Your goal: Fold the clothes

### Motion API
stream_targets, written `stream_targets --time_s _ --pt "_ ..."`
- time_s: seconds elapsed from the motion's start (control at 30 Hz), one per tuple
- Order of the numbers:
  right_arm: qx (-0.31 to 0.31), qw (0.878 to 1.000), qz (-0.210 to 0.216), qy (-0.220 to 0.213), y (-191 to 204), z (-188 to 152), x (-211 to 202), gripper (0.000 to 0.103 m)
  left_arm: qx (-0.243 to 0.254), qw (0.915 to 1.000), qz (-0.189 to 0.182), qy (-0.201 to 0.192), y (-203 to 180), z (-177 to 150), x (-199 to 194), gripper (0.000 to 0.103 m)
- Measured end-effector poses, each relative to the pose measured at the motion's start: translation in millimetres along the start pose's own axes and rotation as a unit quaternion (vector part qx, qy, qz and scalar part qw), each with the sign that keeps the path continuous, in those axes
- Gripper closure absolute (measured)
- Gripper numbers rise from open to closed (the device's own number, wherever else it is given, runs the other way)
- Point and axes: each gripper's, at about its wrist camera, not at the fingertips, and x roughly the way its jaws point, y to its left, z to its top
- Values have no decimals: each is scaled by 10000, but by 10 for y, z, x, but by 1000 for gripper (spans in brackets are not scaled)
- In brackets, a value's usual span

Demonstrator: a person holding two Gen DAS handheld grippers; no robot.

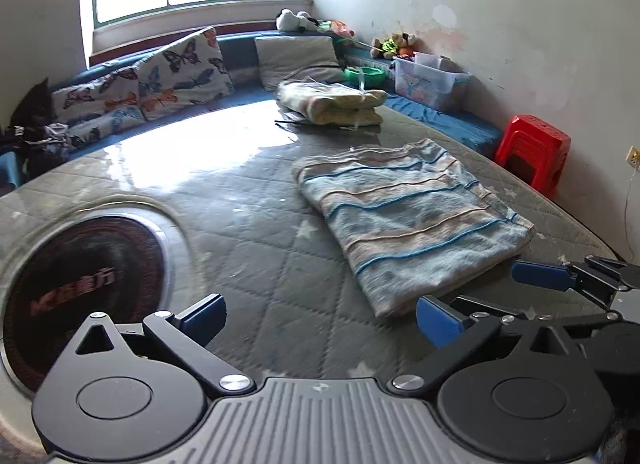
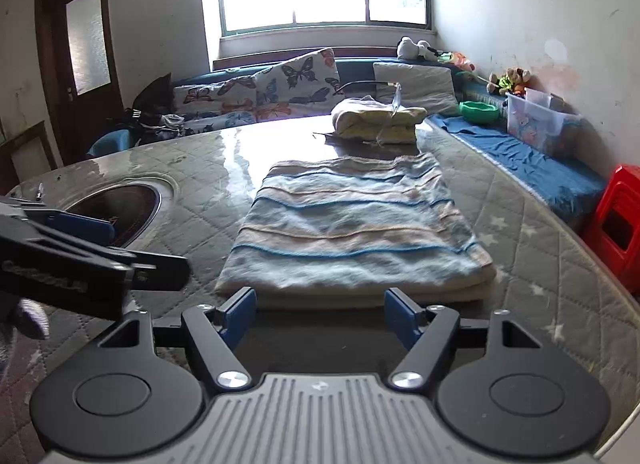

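A folded blue and beige striped cloth (image 1: 404, 216) lies flat on the round quilted table (image 1: 248, 232). It also shows in the right wrist view (image 2: 352, 228), straight ahead. My left gripper (image 1: 320, 320) is open and empty, just left of and in front of the cloth's near corner. My right gripper (image 2: 320, 316) is open and empty, its blue fingertips (image 2: 240, 312) just short of the cloth's near edge. The right gripper shows in the left wrist view (image 1: 560, 280), by the cloth's near right edge. The left gripper shows at the left of the right wrist view (image 2: 80, 240).
A folded yellow-white bundle (image 1: 332, 104) lies at the table's far side. A round black cooktop (image 1: 80, 288) is set into the table at left. Butterfly cushions (image 1: 160, 80), a blue bench, a plastic box (image 1: 428, 80) and a red stool (image 1: 532, 148) ring the table.
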Motion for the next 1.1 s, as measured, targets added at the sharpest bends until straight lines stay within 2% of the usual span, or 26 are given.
stream_targets --time_s 0.13,0.47,0.67,0.77,0.97,1.1 --pt "40 9999 2 109 37 -46 11 22 -138 9998 117 24 112 -100 -114 0" --pt "148 9997 -139 144 60 -88 -42 19 -311 9992 257 46 247 -202 -187 0" --pt "114 9995 -261 121 54 -104 -88 15 -223 9996 189 46 208 -254 -164 0" --pt "109 9994 -336 60 60 -102 -127 5 -164 9997 162 102 192 -310 -145 0" --pt "138 9990 -433 52 65 -116 -150 0 -131 9998 87 110 174 -386 -150 0" --pt "112 9990 -411 96 94 -152 -136 0 -132 9998 80 123 175 -405 -172 0"
